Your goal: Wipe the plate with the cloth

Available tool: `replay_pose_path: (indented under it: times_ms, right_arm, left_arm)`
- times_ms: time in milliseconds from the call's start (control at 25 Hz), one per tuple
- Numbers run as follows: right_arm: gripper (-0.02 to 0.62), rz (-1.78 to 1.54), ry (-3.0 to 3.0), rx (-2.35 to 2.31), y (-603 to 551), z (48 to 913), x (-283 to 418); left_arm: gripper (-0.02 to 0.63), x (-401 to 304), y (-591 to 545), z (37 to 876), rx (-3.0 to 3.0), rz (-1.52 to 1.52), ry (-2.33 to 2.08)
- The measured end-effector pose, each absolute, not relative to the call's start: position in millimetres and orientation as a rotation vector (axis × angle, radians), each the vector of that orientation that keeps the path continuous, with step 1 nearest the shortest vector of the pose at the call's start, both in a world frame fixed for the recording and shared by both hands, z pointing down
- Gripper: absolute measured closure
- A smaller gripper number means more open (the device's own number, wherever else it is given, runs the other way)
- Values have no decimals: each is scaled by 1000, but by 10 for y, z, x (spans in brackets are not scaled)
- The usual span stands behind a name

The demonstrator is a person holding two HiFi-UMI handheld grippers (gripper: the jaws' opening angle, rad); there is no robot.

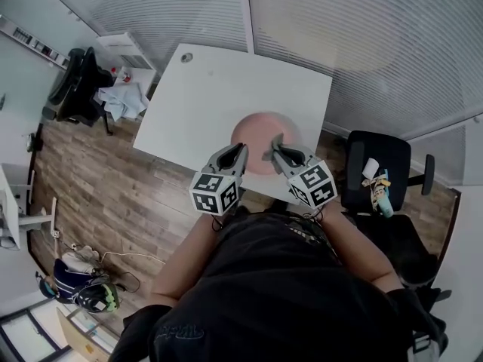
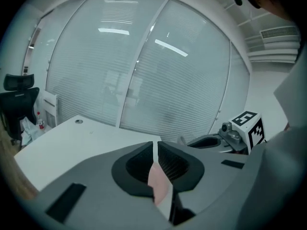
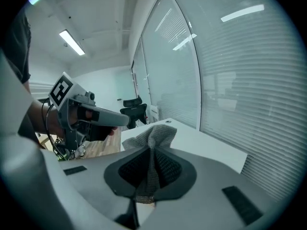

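Fingers [image 2: 136, 166] closed on both my grippers. White desk [image 1: 226, 89] underneath. Pink plate [image 1: 259, 130] over its near edge, rim pinched edge-on between the fingers of my left gripper [image 2: 155, 146]. Grey mesh cloth [image 3: 156, 137] clamped in my right gripper [image 3: 152, 150], bunched up past the fingertips, over the plate's near rim, just right of the left fingers.

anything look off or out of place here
Nothing spilled or broken. The pink plate is not lying on the table: the left gripper pinches its edge, and the right gripper holds the grey cloth.
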State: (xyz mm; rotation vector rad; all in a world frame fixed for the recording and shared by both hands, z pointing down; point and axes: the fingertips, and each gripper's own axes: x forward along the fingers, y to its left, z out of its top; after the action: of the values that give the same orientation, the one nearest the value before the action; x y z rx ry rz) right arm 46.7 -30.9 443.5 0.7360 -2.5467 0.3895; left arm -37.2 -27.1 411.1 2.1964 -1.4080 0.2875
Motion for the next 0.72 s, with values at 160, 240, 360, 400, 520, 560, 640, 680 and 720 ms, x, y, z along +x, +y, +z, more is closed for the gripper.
replay_pose_path:
  times_ms: [160,240,360,400,520,560,640,680,720]
  right_arm:
    - [552,369,-2565,759,-200,4306,303]
    - [552,367,-2577,779,-150,4232,215]
    - [552,355,-2590,818,-82,4125,84]
    - [552,350,-2592,832,-53,4092,43]
    - [552,345,-2593,870,39,4019,-60]
    - [552,352,-2589,882,71,4011,-82]
    - [552,380,-2580,915,150,4007,-110]
    - [552,389,-2577,931,201,4003,-129]
    - [552,393,-2574,946,257,3994,-152]
  left_arm:
    - [581,-453,-126,3970,2252,287,-1361]
    - [589,-494,-54,3947,2271,293,-1331]
    - [589,-567,64,3928,2299,304,-1281]
    - [589,-599,109,3913,2309,306,-1266]
    - [589,-704,229,3834,2340,294,-1230]
    - [589,-735,266,3805,2351,285,-1219]
    - [589,-790,358,3757,2373,266,-1194]
    - [589,-820,414,3740,2381,260,-1182]
    - [589,-851,470,3730,2388,258,-1170]
